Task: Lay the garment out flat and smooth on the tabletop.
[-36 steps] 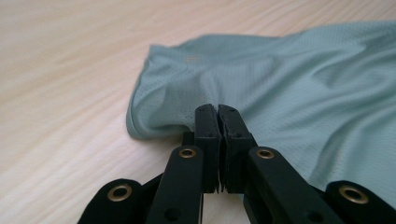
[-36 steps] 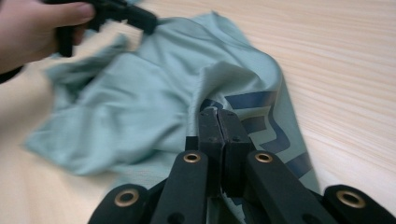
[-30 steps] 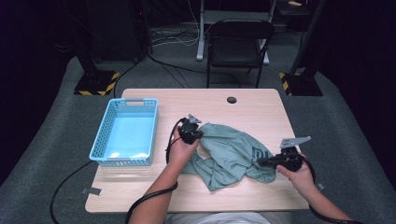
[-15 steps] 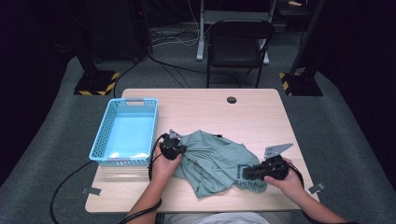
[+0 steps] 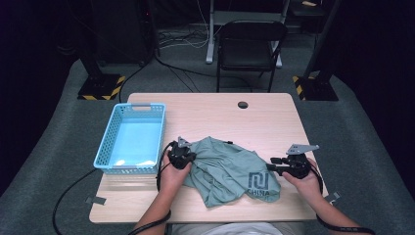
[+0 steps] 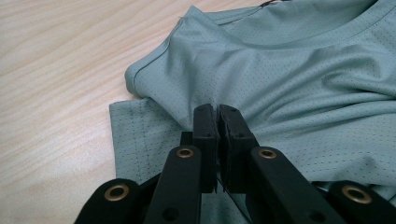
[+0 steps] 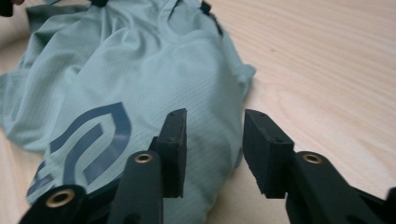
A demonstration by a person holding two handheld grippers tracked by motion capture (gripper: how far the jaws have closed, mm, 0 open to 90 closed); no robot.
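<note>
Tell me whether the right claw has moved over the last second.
Yes. The right claw shifted left and back right, ending slightly nearer the table front edge, beside the shirt.

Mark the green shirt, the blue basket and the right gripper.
green shirt (image 5: pixel 220 159), high view, crumpled middle.
blue basket (image 5: pixel 105 145), high view, left wall.
right gripper (image 7: pixel 212 147), right gripper view, between its jaws.

Left gripper: black jaws, blocky pads, brass-ringed pivot holes along the links. Right gripper: same black build, brass rivets. Grey three-cornered plate atop each. Black cable trailed from each toward bare forearms.
</note>
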